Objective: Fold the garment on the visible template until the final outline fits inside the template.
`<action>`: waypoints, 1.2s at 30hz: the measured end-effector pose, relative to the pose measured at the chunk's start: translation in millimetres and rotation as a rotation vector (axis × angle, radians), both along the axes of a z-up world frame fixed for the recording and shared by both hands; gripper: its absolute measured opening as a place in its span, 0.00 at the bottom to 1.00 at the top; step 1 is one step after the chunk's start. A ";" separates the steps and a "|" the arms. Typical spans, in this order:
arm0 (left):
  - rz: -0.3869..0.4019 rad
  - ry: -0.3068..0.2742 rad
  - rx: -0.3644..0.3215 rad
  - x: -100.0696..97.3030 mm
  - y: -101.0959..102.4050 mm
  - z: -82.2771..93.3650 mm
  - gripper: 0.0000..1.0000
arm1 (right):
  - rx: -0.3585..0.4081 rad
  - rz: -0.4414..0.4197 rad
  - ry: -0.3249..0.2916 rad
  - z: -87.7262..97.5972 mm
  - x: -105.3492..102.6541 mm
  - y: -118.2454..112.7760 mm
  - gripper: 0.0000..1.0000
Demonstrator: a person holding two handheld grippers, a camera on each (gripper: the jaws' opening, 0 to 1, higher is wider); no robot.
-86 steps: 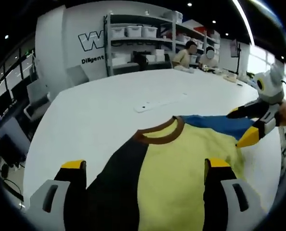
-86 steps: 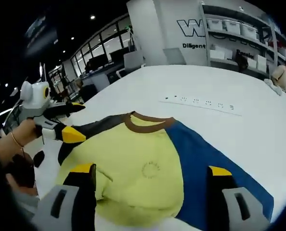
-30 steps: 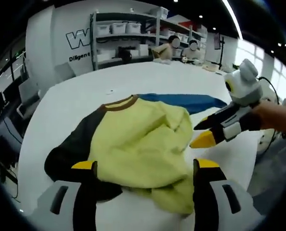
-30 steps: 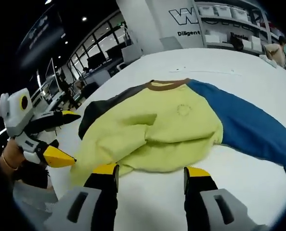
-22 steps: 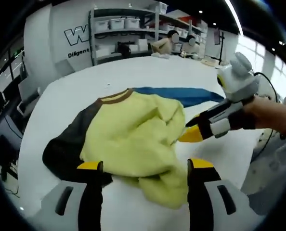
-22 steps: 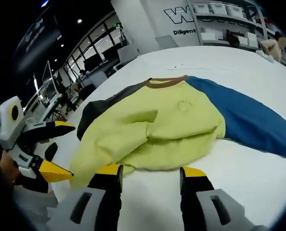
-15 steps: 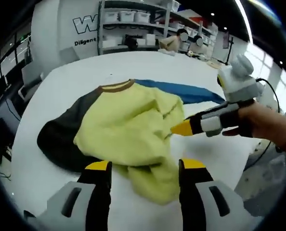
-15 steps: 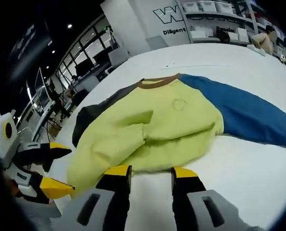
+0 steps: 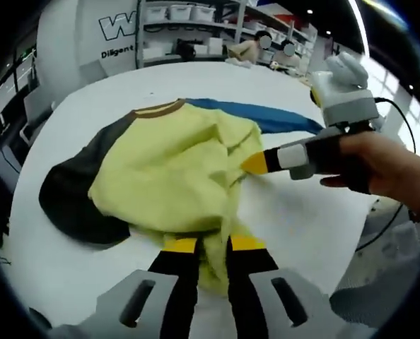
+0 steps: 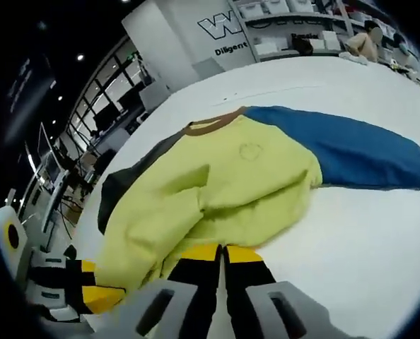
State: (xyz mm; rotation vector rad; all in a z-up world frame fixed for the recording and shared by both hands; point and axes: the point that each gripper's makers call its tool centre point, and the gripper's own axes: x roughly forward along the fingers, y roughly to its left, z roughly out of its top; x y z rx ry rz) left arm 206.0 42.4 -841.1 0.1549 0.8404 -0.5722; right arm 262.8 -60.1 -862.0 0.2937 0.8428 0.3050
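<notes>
Left gripper (image 9: pixel 211 244): fingers clamped on the near hem of the sweatshirt (image 9: pixel 167 169).
Right gripper (image 10: pixel 220 252): fingers together on the same yellow hem.
Table (image 9: pixel 302 219): white.

- Left tongs (image 9: pixel 211 244): jaws nearly together, pinching yellow fabric at the sweatshirt (image 9: pixel 167 169) hem.
- Right tongs (image 10: pixel 220 252): jaws pressed together at the sweatshirt's near edge; a hand (image 9: pixel 369 161) holds them.

My view: a bright workshop hall.
White tabletop (image 9: pixel 295 226), storage shelving (image 9: pixel 189 28) against a lettered wall (image 10: pixel 189 35), windows (image 10: pixel 111 99) beyond.
</notes>
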 end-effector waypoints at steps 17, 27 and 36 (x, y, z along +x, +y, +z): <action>0.001 -0.046 -0.033 8.9 17.5 34.9 0.01 | -0.165 0.091 0.017 21.0 -20.2 -30.0 0.00; -0.007 -0.023 0.017 23.3 39.9 26.9 0.01 | -0.356 0.115 0.035 34.5 -14.6 -75.9 0.00; 0.019 0.047 0.076 28.7 56.1 4.2 0.01 | -0.401 0.096 0.057 31.2 -10.2 -96.0 0.00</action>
